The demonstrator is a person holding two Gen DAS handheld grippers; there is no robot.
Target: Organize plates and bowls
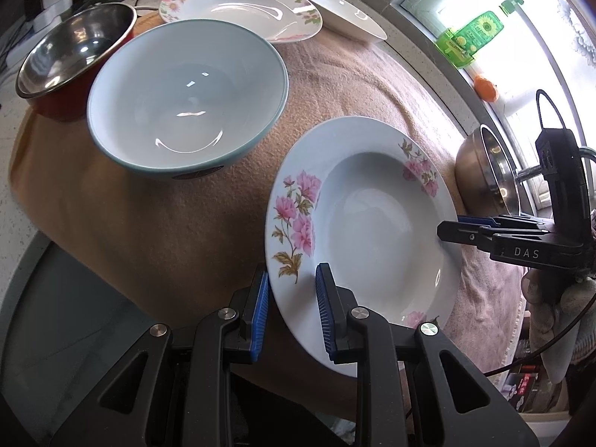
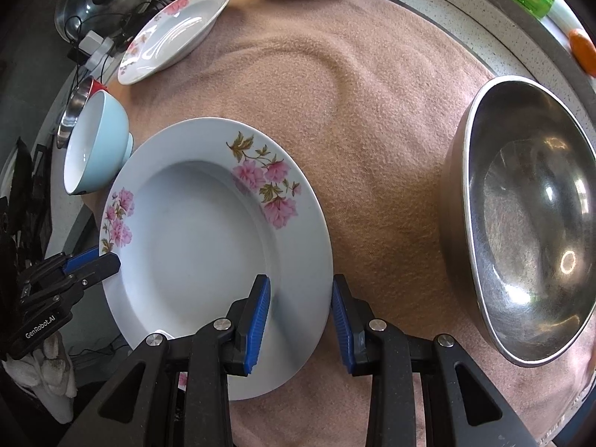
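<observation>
Left wrist view: the left gripper [image 1: 291,307] straddles the near rim of the flowered soup plate [image 1: 357,219] in the lower middle of the frame, one blue pad outside the rim and one over the plate's inner face. The jaws are narrowed around the rim, yet a gap shows beside the outer pad, so I cannot tell whether they truly pinch it. At the right edge the right gripper [image 1: 449,229] reaches the opposite rim, its black fingertips lying on the plate's edge.

Right wrist view: the right gripper's blue pads [image 2: 257,320] sit either side of the plate's rim at lower centre, one over the well and one outside, again with some daylight, so a firm hold cannot be confirmed. Taking the plate at two opposite edges looks like a way to keep a wide, shallow dish level.

The plate lies on the pinkish cloth [image 2: 372,111]. A matching flowered plate [image 1: 238,7] sits at the top of the left view, touching a plain white dish [image 1: 335,11], probably the stacking spot. The blue-rimmed bowl [image 1: 186,97] rests against the steel-lined red bowl [image 1: 74,52] at upper left, while a steel bowl [image 2: 521,223] stands apart on the right of the right view.
</observation>
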